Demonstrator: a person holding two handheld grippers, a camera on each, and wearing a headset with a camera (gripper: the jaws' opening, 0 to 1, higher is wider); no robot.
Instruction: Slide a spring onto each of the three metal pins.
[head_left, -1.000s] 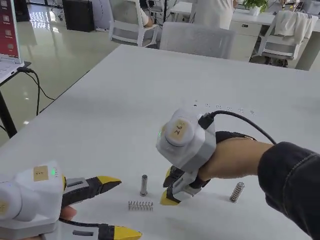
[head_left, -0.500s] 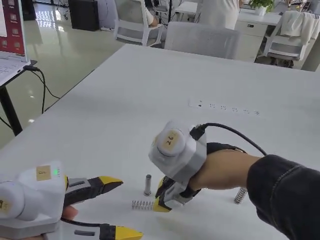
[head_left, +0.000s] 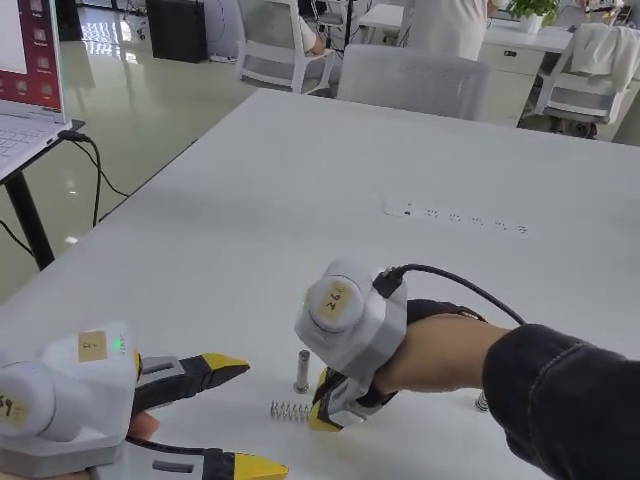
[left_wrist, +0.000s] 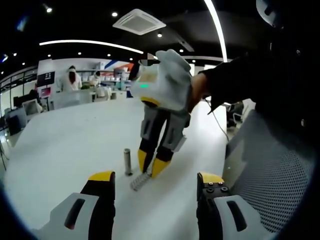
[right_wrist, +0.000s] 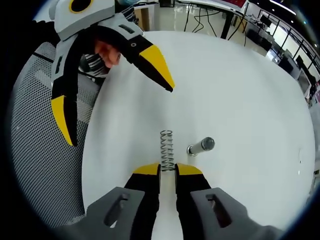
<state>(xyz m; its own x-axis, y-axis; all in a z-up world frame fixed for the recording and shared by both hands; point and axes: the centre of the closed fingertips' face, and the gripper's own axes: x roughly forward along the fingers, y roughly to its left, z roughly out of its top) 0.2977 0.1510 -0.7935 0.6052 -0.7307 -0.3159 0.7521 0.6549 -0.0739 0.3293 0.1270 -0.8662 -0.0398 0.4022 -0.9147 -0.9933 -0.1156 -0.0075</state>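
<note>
head view: high, facing forward and down over the table | left gripper view: low by the tabletop, level, facing the right tool nearby | right gripper view: close, tipped down, facing the left tool | shared by all three: spring, metal pin

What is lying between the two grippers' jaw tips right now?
The spring, flat on the table. One end sits in the right gripper's tips and the other points towards the open left gripper, as the right gripper view shows. The pin stands beside it.
</note>
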